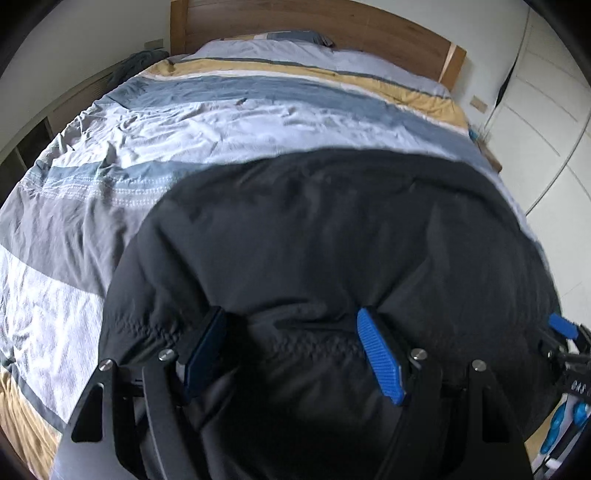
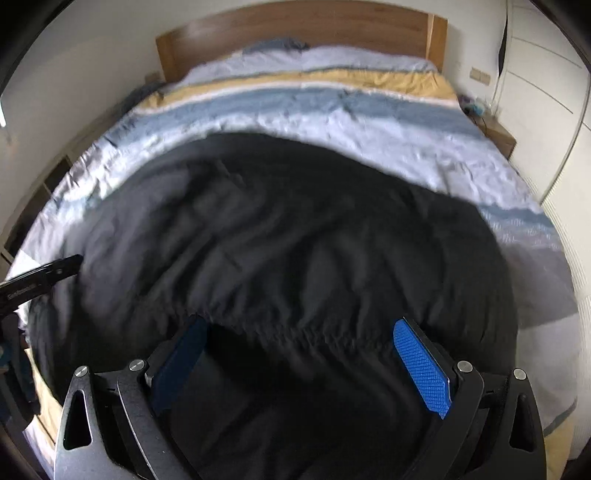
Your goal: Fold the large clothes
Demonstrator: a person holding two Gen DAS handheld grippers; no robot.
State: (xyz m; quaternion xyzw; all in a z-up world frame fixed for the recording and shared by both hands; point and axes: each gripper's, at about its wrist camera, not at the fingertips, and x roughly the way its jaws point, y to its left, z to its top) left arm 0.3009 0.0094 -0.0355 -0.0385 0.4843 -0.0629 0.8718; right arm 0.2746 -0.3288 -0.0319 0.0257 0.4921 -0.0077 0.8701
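A large black garment point(image 1: 332, 236) lies spread over the near part of a striped bed point(image 1: 147, 147); it also fills the right wrist view point(image 2: 277, 240). My left gripper point(image 1: 291, 350) is open, its blue pads wide apart over the garment's gathered near hem. My right gripper point(image 2: 295, 362) is also open over the elastic hem further right. The right gripper's blue fingertip point(image 1: 563, 326) shows at the right edge of the left wrist view. The left gripper's black body point(image 2: 40, 277) shows at the left edge of the right wrist view. Neither gripper pinches fabric.
The bed has a wooden headboard point(image 1: 314, 26) and a pillow point(image 1: 295, 37) at the far end. A white wardrobe point(image 1: 546, 110) stands at the right, with a small wooden nightstand point(image 2: 498, 136) beside the bed. Low shelving point(image 1: 33, 147) runs along the left wall.
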